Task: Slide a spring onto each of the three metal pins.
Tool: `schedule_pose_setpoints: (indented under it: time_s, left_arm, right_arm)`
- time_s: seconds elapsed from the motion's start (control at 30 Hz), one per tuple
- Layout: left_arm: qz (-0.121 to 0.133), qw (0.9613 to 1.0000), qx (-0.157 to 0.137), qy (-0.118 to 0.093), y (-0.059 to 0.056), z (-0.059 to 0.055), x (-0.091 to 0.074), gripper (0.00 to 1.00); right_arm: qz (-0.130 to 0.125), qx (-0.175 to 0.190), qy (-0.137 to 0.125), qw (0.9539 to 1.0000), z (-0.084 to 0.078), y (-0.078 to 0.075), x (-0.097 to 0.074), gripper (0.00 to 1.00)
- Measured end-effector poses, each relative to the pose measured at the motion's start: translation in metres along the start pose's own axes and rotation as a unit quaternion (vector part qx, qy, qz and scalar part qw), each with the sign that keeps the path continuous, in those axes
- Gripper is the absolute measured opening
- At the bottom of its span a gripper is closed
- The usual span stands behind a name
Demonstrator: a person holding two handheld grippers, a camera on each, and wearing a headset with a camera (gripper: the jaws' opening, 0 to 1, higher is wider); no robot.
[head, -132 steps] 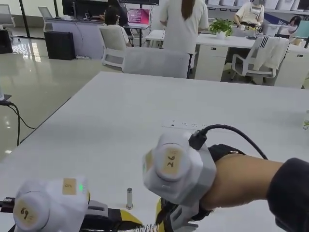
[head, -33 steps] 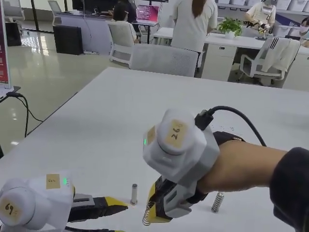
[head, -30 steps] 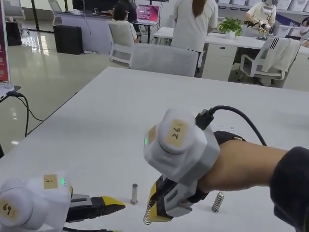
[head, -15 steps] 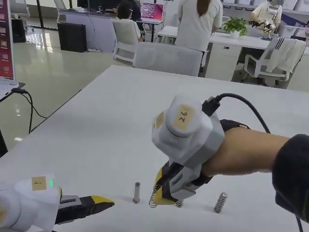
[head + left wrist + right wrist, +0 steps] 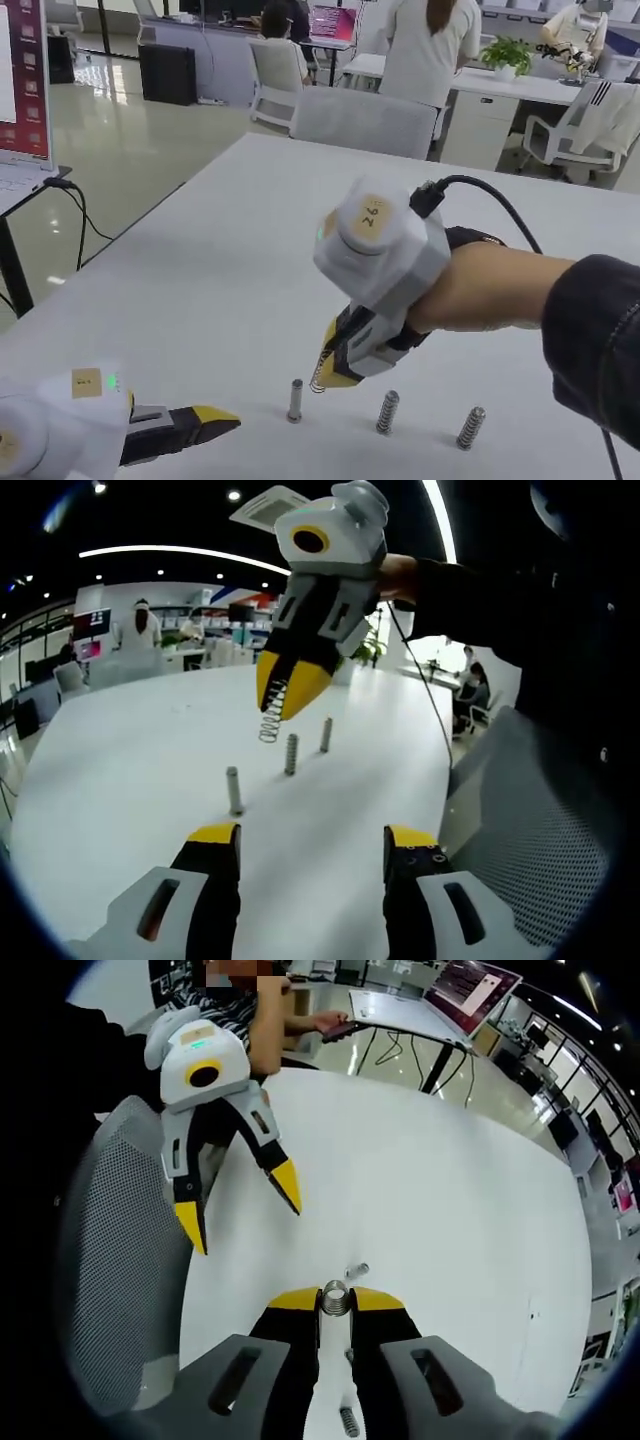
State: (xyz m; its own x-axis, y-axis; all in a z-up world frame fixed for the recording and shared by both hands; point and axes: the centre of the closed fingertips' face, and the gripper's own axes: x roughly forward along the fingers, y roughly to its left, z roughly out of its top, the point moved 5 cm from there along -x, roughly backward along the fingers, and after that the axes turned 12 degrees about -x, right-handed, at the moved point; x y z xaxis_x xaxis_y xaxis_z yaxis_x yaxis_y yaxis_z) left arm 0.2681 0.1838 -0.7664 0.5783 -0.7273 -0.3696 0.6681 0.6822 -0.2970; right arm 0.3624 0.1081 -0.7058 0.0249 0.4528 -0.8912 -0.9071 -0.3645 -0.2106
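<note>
My right gripper (image 5: 332, 372) is shut on a small coil spring (image 5: 318, 376) and holds it in the air, just up and right of a bare metal pin (image 5: 295, 400) standing on the white table (image 5: 230, 260). Two more pins to the right each carry a spring (image 5: 387, 411) (image 5: 470, 427). In the right gripper view the spring (image 5: 336, 1298) sits end-on between the yellow tips, with the bare pin (image 5: 357, 1271) just beyond. My left gripper (image 5: 222, 420) rests low at the left, open, nothing in it. Its own view shows the right gripper (image 5: 288, 690), the spring (image 5: 270, 717) and the bare pin (image 5: 233, 790).
A black cable (image 5: 490, 200) trails from the right gripper. A grey chair (image 5: 365, 120) stands at the table's far edge, with people and desks beyond. A mesh chair (image 5: 540, 830) sits close behind the near edge. The table's left edge (image 5: 130, 235) drops to the floor.
The right gripper has risen from the tabletop with the spring and now holds it beside the bare pin's top. The left gripper stays low and open. The head camera has shifted.
</note>
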Motion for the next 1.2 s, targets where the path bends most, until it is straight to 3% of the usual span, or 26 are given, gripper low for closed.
schedule_pose_setpoints:
  time_s: [0.43, 1.2]
  left_arm:
    - [-0.004, 1.0, -0.006, 0.002, -0.003, -0.003, 0.0, 0.55]
    - [-0.003, 0.9999, -0.015, 0.002, 0.006, -0.006, -0.002, 0.55]
  right_arm:
    - [-0.009, -0.001, 0.005, 0.9999, 0.001, -0.019, 0.025, 0.08]
    - [0.009, 0.003, 0.025, 0.9996, -0.006, -0.024, 0.047, 0.08]
